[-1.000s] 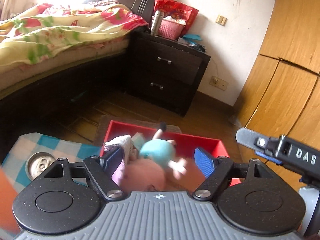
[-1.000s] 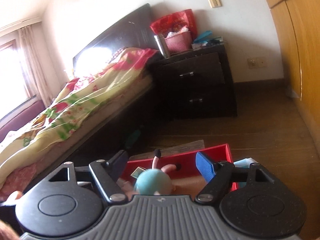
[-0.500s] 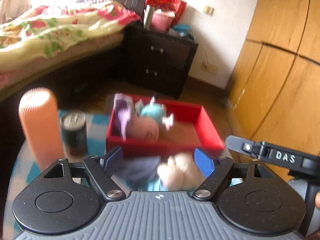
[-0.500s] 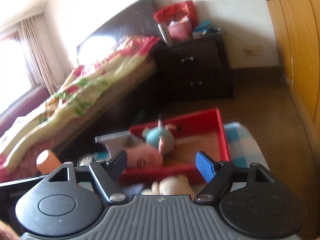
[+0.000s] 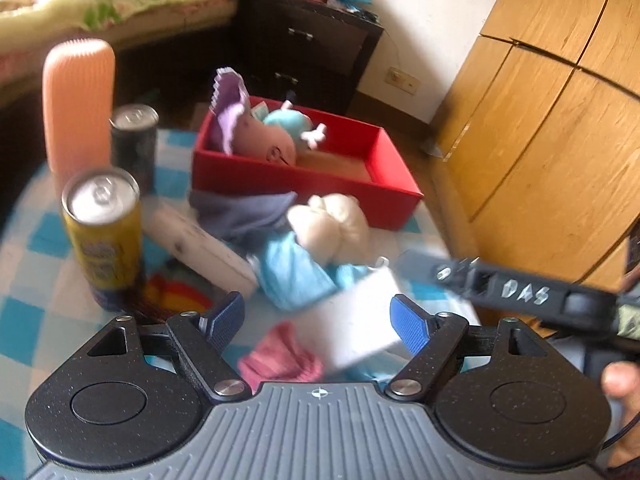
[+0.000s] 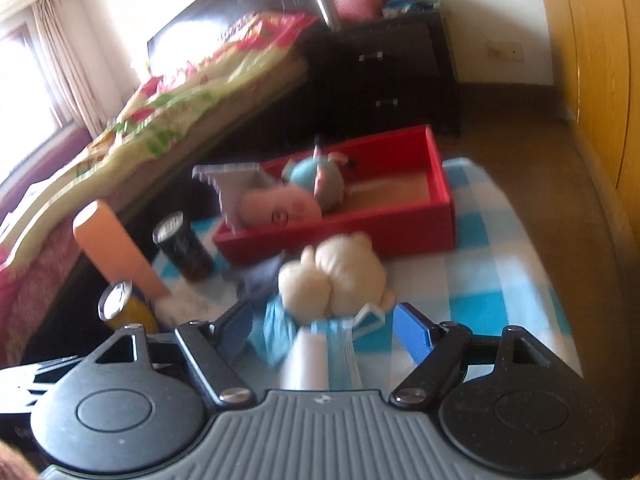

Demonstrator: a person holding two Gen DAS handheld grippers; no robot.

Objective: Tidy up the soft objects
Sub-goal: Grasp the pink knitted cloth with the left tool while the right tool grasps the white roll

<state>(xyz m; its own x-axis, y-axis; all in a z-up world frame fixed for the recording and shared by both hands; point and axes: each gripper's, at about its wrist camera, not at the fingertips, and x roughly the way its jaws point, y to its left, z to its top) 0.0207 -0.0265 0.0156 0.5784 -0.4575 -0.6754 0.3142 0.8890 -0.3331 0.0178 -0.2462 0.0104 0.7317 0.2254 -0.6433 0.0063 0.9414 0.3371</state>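
1. Both views have pulled back from the red box (image 5: 304,184) since a second ago; then it filled the space just ahead of the fingers, now the whole box shows, sitting at the far edge of the blue-checked desk (image 5: 24,240).
2. Left gripper (image 5: 320,322): jaws spread wide, nothing between them. It hangs over the desk well short of the red box. Same spread as earlier.
3. Right gripper (image 6: 324,326): jaws spread, empty, on the near side of the red box. Its black finger (image 5: 520,292) crosses the right of the left view.
4. Inside the red box, at its left end: a pink plush (image 5: 264,146) with a teal plush (image 5: 288,122) touching it behind, as in the earlier frames.
5. Newly in view, just in front of the red box: a cream plush (image 6: 332,276) lying against a grey-blue cloth (image 5: 244,212), with a light-blue cloth (image 5: 292,272) on its near side.
6. Nearer still from the red box: a white block (image 5: 360,328), blurred, and a pink cloth (image 5: 280,356) between the left gripper's fingers in the picture.
7. Left of the red box: a dark can (image 5: 134,140), an orange cylinder (image 5: 78,100) and, closer to camera, a yellow can (image 5: 104,236), all upright.
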